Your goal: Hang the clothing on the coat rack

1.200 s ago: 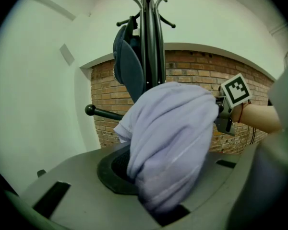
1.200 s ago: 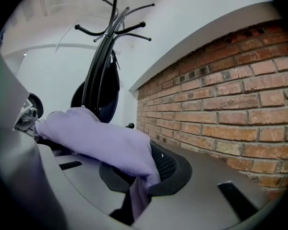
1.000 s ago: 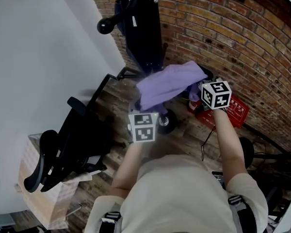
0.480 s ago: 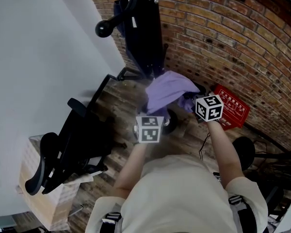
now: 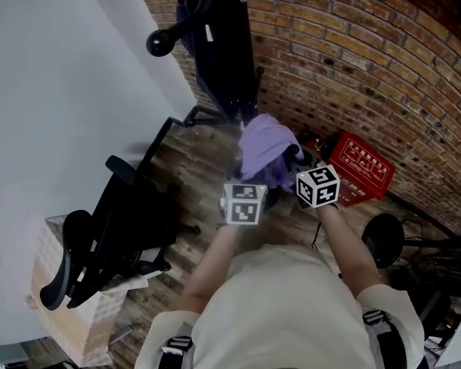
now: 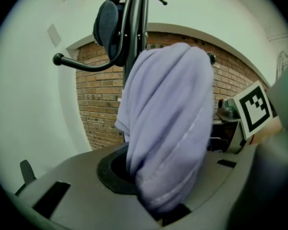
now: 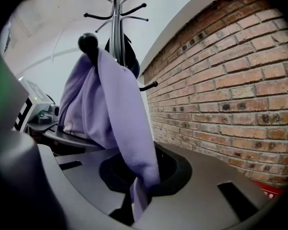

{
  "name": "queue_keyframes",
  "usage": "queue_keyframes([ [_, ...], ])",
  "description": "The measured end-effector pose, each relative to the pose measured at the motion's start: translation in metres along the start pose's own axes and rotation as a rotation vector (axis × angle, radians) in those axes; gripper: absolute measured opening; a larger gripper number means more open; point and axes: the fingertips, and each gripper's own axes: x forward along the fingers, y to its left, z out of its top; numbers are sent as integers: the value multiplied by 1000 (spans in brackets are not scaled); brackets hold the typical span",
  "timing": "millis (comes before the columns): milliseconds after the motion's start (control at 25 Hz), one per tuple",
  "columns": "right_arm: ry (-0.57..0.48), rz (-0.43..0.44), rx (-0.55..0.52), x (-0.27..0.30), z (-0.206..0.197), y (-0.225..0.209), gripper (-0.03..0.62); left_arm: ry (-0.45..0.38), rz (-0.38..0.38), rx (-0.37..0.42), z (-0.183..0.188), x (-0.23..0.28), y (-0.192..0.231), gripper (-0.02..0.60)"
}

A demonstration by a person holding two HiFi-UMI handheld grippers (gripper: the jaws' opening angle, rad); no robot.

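Note:
A purple garment hangs bunched between my two grippers, close to the black coat rack. My left gripper is shut on one end of the garment; its jaws have just been opening a little, and the cloth is still pinched between them. My right gripper is shut on the other end, a thin fold running down into its jaws. In the right gripper view the cloth lies over a black knobbed peg of the rack.
A dark garment hangs high on the rack. A brick wall stands behind, with a red sign at its foot. A black office chair and a cardboard box are on the left by the white wall.
Both grippers have sunk and drawn closer together near the rack. The purple garment, spread wide before, is now bunched into a narrow bundle between them.

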Motion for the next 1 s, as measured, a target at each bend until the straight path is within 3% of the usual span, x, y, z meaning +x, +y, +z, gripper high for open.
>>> queue_keyframes([
  [520,-4,42,1,-10,-11,40,23,-17,-55,-21,-7,5,-24,103],
  [1000,4,13,-31,-22,-9,39,29,-39,-79,-33,-11,0,-24,117],
])
